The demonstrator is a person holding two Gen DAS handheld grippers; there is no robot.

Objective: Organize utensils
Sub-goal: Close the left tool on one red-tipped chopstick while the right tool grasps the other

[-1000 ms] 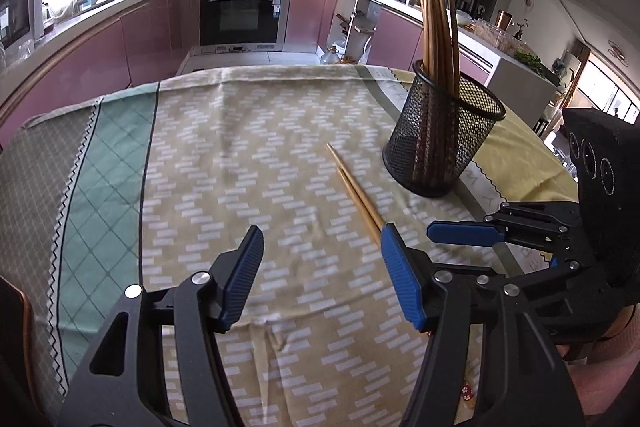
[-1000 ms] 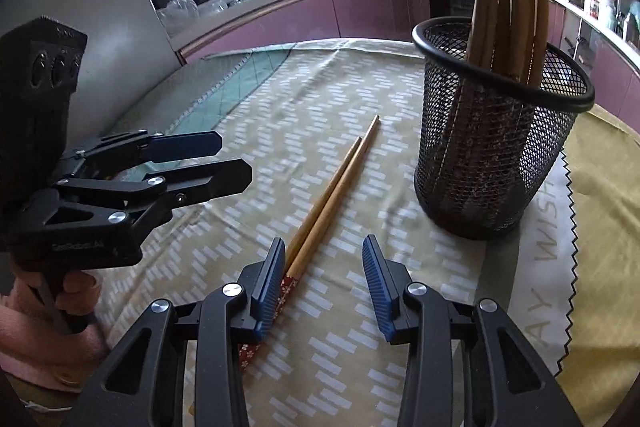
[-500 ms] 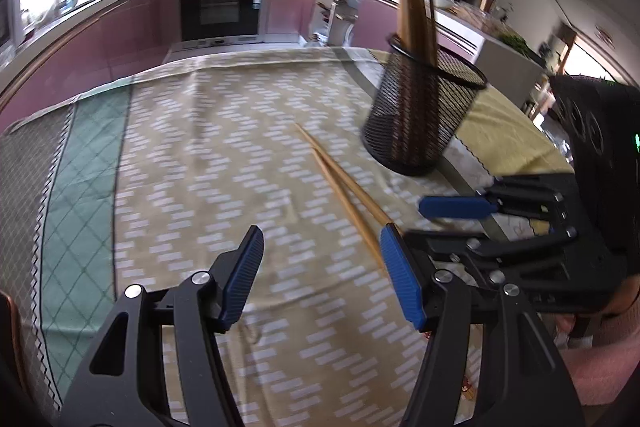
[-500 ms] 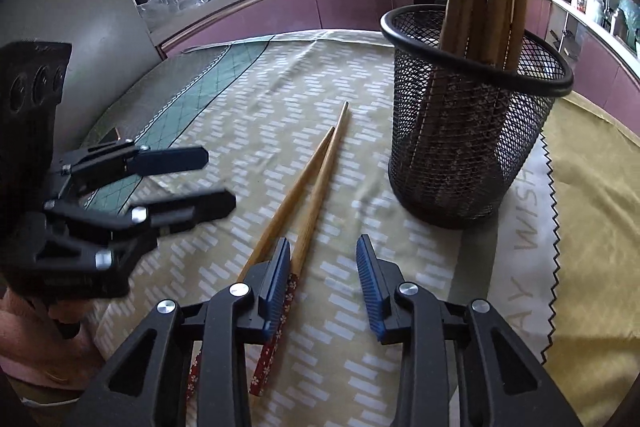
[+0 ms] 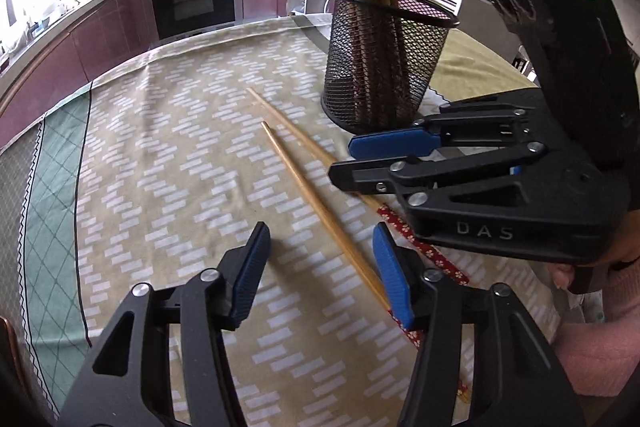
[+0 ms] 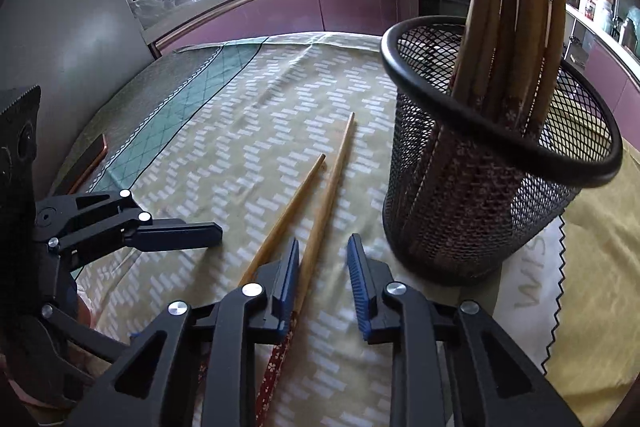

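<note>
The right gripper (image 6: 322,281) points down at two wooden chopsticks (image 6: 316,211) lying side by side on the patterned tablecloth (image 6: 224,131); its jaws are closing, with the right-hand chopstick between them, against the left blue pad. Just right of them stands a black mesh holder (image 6: 472,211) full of upright chopsticks. The left gripper (image 6: 176,229) reaches in from the left edge.
</note>
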